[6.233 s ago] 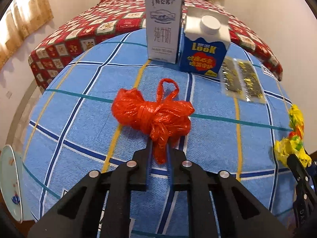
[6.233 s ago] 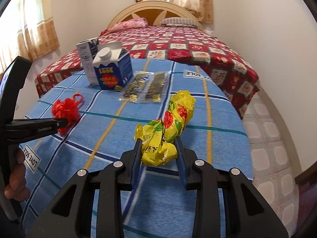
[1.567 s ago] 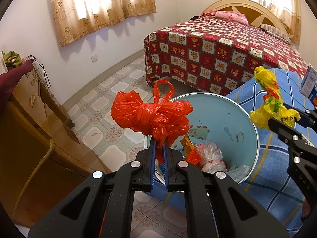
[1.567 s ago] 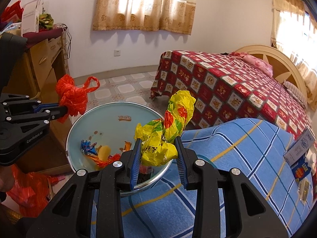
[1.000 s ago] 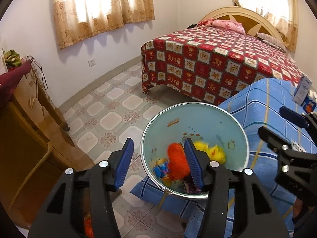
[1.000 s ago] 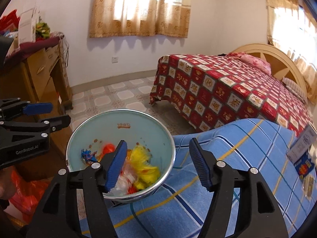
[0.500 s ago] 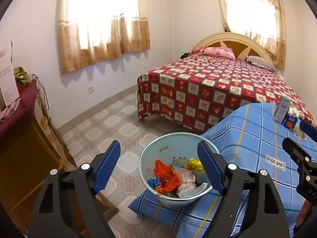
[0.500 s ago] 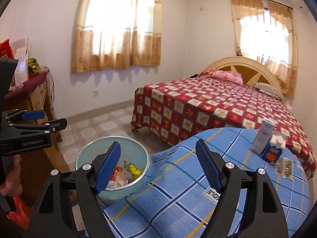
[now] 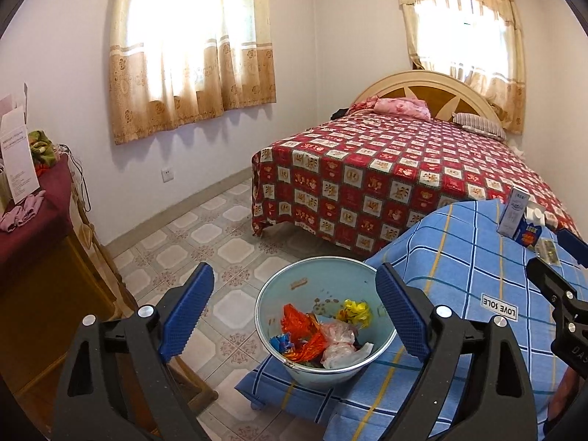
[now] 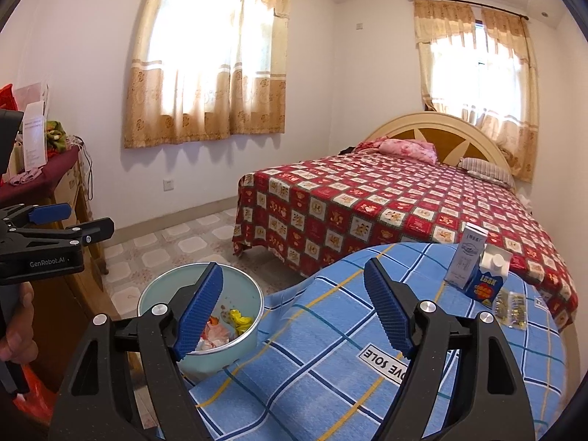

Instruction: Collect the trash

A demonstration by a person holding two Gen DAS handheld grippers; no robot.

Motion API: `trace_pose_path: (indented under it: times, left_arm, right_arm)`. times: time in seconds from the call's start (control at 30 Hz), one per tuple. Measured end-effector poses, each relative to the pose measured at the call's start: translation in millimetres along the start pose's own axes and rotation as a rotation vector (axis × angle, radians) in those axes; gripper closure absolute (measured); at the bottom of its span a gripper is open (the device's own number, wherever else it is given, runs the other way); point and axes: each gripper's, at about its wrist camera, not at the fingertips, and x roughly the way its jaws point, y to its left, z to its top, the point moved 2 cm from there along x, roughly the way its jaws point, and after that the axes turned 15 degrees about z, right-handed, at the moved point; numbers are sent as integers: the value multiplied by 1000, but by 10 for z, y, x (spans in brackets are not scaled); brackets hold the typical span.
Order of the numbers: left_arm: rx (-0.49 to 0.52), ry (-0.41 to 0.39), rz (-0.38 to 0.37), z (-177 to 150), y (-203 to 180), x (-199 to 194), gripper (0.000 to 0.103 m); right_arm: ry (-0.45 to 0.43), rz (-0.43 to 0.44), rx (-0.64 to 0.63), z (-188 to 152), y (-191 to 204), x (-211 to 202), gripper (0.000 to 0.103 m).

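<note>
From the left, the wooden cabinet with a maroon cloth stood against the wall, well apart from the work. The left gripper had its blue-padded jaws spread wide, having just been opening, with nothing between them; the round pale-blue metal basin sat below it on the corner of the blue plaid-covered table. Inside lay the crumpled red plastic bag and the yellow printed wrapper among other scraps. The right gripper also stood apart and empty, its jaws recently widening. Further right on the table waited the tall white milk carton, the blue gable-top juice carton touching or just beside it, and what looked like two clear sachets, too small to read. The basin perched close to the table corner, so a careless drop or knock could probably tip it off. The cartons stood upright and close together; a wide jaw reaching for one might topple the other. The red patchwork-quilted bed lay beyond, out of the way
</note>
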Motion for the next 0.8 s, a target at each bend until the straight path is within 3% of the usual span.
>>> trace_pose_path:
  times: [0.8]
  left_arm:
    - [10, -4, 10, 21, -3, -42, 13]
  right_arm:
    - [-8, 1, 2, 10, -2, -56, 25]
